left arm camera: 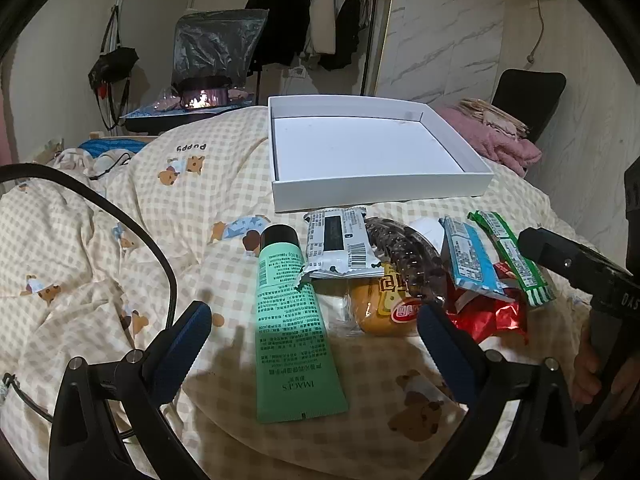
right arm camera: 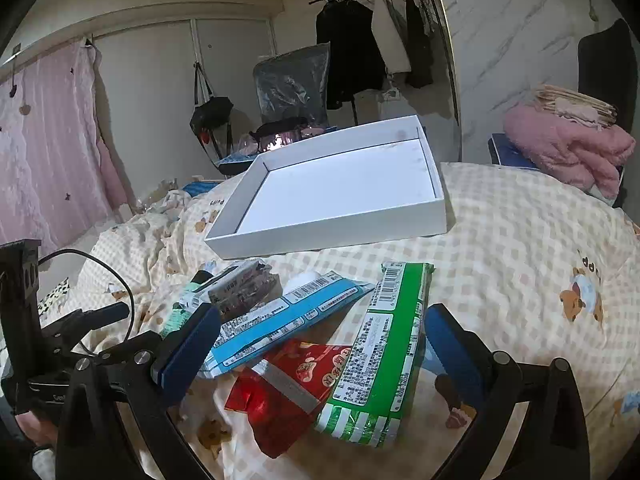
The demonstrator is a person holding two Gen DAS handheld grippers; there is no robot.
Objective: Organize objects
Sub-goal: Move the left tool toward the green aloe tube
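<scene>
An empty white box (left arm camera: 380, 190) (right arm camera: 328, 236) lies on the checked quilt, beyond a pile of items. In the left wrist view a green tube (left arm camera: 292, 332) lies between the wide-apart fingers of my open left gripper (left arm camera: 316, 328), untouched. Beside it are a grey-white packet (left arm camera: 340, 244), a dark hair claw (left arm camera: 404, 260), a wrapped bun (left arm camera: 384, 312), a blue packet (left arm camera: 468, 260) (right arm camera: 288, 320), a green packet (left arm camera: 516, 256) (right arm camera: 384, 352) and a red packet (left arm camera: 488, 316) (right arm camera: 288, 388). My open right gripper (right arm camera: 320, 344) hangs over the green and red packets, touching neither.
The checked quilt (left arm camera: 120, 248) (right arm camera: 520, 260) covers the bed. A pink folded blanket (right arm camera: 568, 148) lies at the far right. Clothes hang on a rail (left arm camera: 320, 12) behind. A black cable (left arm camera: 132, 224) curves at the left. A hand (left arm camera: 592, 368) holds the right gripper's handle.
</scene>
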